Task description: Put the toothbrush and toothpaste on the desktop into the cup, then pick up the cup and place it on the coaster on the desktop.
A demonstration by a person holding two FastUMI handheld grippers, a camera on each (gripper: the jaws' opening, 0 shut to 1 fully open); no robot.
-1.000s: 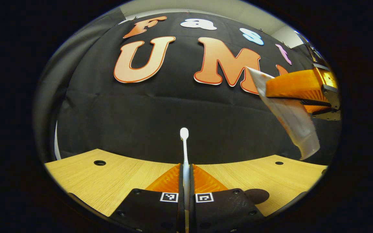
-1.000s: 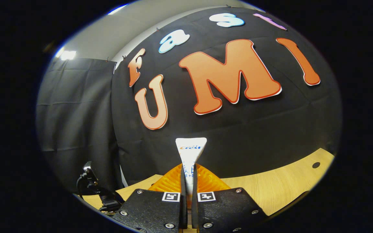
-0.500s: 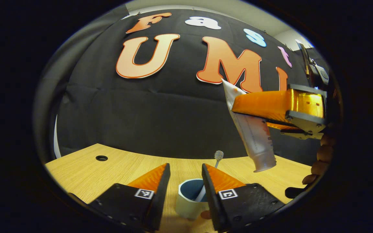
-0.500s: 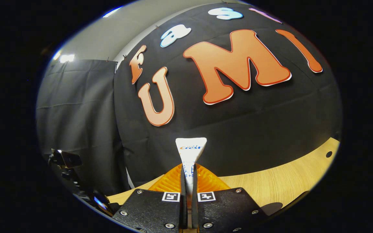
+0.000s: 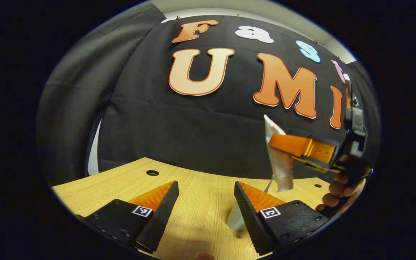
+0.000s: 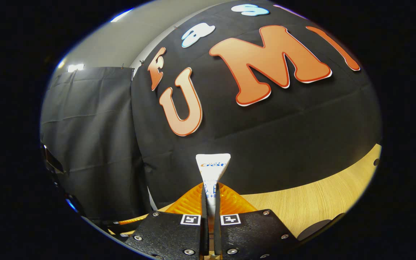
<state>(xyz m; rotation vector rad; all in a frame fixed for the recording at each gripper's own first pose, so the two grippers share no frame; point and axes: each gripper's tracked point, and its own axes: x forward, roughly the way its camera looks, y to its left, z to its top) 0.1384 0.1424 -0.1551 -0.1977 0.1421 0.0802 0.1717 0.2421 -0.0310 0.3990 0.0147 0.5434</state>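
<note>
In the left gripper view my left gripper (image 5: 204,202) is open with nothing between its fingers. A pale cup (image 5: 234,219) stands on the wooden desktop (image 5: 200,191), mostly hidden behind the right finger. A thin sliver of the toothbrush (image 5: 268,184) rises from it. Just above the cup hangs the white toothpaste tube (image 5: 282,173), cap end down, held by my right gripper (image 5: 278,144). In the right gripper view that gripper (image 6: 211,202) is shut on the toothpaste tube (image 6: 213,168), whose flat crimped end sticks up between the fingers.
A hand (image 5: 338,187) holds the right gripper at the right edge. The desktop has small round holes (image 5: 152,172). A dark round patch (image 6: 312,228), possibly the coaster, lies on the desktop (image 6: 320,202) at the lower right.
My left gripper opened and let the toothbrush go into the cup, then swung left so the cup slid behind its right finger. The right gripper brought the toothpaste lower, above the cup.
</note>
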